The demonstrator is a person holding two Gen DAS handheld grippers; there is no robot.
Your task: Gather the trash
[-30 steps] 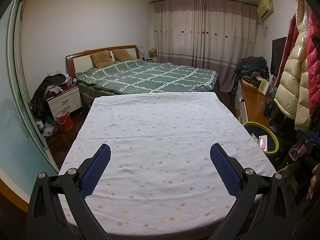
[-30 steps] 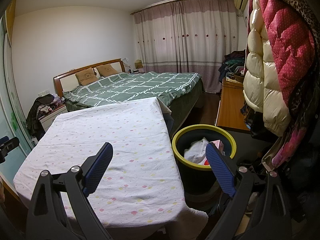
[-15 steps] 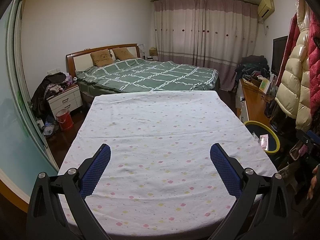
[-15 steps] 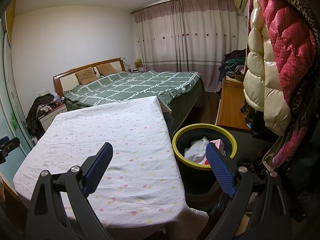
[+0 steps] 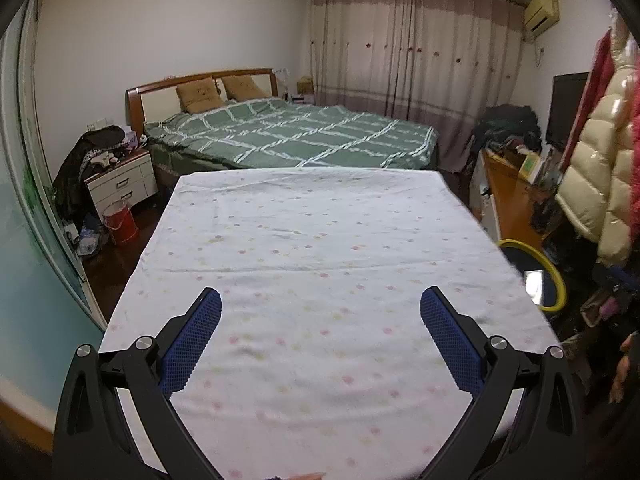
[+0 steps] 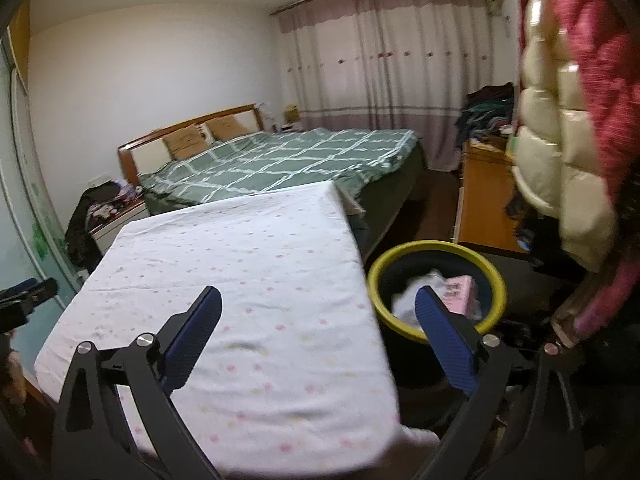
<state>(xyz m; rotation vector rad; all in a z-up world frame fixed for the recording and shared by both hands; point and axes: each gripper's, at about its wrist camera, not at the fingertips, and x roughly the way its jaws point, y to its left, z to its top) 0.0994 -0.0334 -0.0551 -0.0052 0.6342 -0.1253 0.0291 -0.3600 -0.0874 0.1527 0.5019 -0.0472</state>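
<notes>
- The trash bin (image 6: 437, 280), dark with a yellow rim, stands on the floor just beyond the right gripper (image 6: 318, 308), behind its right finger; crumpled white paper (image 6: 416, 294) and a pink packet (image 6: 460, 291) lie inside.
- From the left gripper (image 5: 320, 310), the bin (image 5: 554, 280) sits far to the right, partly hidden by the table edge.
- Both claws are spread wide, holding nothing.
- A dotted white tablecloth (image 5: 320, 240) stretches ahead under the left gripper; a green checked bed (image 5: 296, 132) lies beyond it, curtains (image 5: 416, 48) further back.
- Both grippers hover level above the cloth, the right one over its right edge.
</notes>
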